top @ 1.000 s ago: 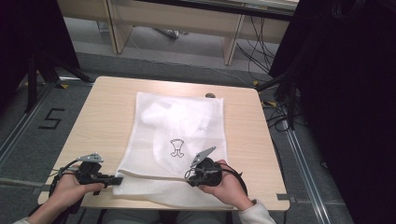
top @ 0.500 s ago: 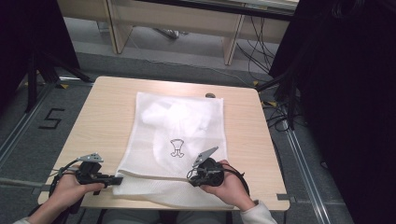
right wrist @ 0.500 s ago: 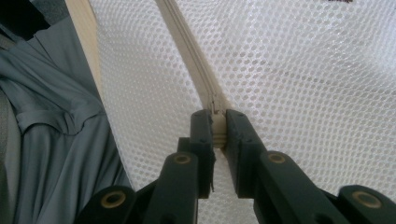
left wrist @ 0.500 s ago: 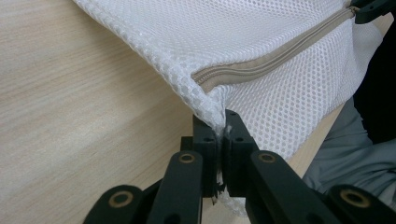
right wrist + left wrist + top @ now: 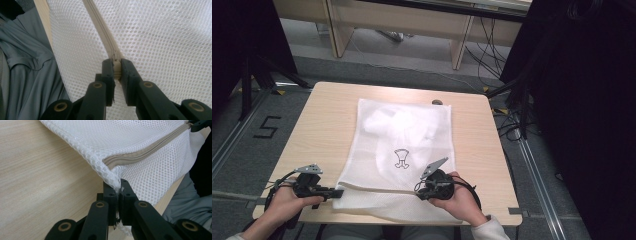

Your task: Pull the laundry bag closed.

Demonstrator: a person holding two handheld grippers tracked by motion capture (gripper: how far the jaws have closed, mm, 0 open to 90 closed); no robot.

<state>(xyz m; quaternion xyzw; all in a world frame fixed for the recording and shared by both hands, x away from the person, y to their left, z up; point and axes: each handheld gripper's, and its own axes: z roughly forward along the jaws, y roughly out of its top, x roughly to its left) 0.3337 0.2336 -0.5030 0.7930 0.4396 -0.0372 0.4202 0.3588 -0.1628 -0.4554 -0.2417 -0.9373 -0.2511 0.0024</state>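
Observation:
A white mesh laundry bag [image 5: 404,145] with a small black logo lies flat on the wooden table [image 5: 322,130], pale garments inside it. A beige zipper [image 5: 147,152] runs along its near edge. My left gripper [image 5: 332,191] is shut on the bag's near left corner [image 5: 115,185], pinching the mesh just past the zipper's end. My right gripper [image 5: 419,190] is shut on the zipper pull [image 5: 116,70], with the zipper [image 5: 100,30] running away from the jaws across the mesh.
The bag's near edge hangs over the table's front edge, above grey trousers [image 5: 27,82]. A small dark object [image 5: 437,102] lies at the table's far edge. Desks and cables stand on the floor beyond; a "5" [image 5: 267,127] is marked on the floor at left.
The right gripper has shifted slightly to the right along the zipper. The left gripper has stayed in place.

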